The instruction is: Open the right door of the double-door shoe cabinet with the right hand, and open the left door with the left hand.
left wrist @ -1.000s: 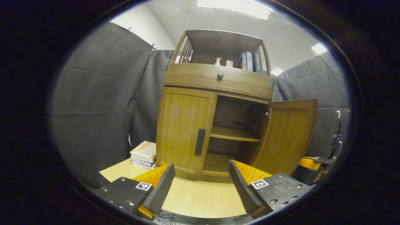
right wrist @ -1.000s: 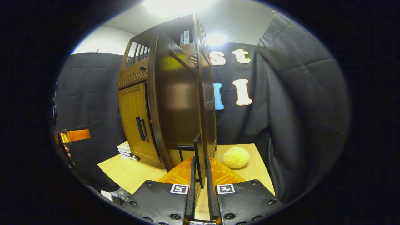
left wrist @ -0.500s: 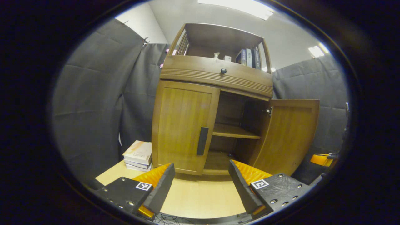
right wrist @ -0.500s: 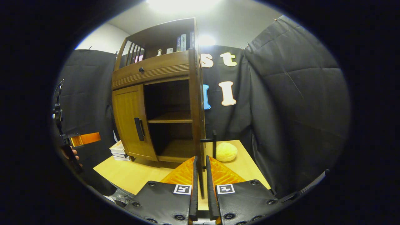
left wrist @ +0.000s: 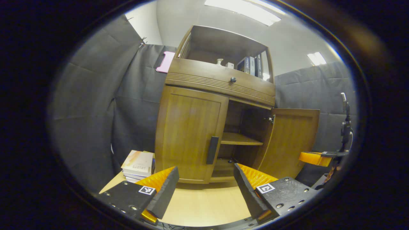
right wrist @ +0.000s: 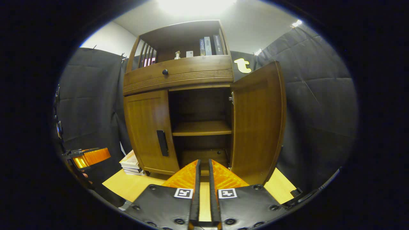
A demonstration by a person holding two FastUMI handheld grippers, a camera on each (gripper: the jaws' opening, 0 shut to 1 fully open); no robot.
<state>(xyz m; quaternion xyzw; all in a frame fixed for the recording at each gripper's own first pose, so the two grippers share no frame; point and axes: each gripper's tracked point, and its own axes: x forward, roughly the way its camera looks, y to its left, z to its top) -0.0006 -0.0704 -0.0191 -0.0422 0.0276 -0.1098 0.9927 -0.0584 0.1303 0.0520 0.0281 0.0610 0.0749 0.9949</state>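
The wooden shoe cabinet (left wrist: 220, 84) stands on the table ahead of me. Its left door (left wrist: 188, 137) is closed, with a dark vertical handle (left wrist: 212, 150) at its inner edge. The right door (left wrist: 292, 140) is swung wide open, showing an inner shelf (left wrist: 239, 139). My left gripper (left wrist: 204, 172) is open and empty, short of the left door's handle. In the right gripper view the cabinet (right wrist: 179, 72) faces me, the right door (right wrist: 257, 121) open beside my right gripper (right wrist: 203, 163). That gripper's fingers are nearly together with nothing between them. The left gripper (right wrist: 91, 156) hangs at far left.
A stack of books (left wrist: 137, 163) lies on the light wooden table (left wrist: 204, 204) left of the cabinet. Books (left wrist: 250, 65) and small items stand on the cabinet's top shelf above a drawer knob (left wrist: 233, 79). Black cloth walls close in on both sides.
My right gripper has come off the right door's handle and turned to face the cabinet front; that door now stands wide open. My left gripper has drifted slightly toward the left door.
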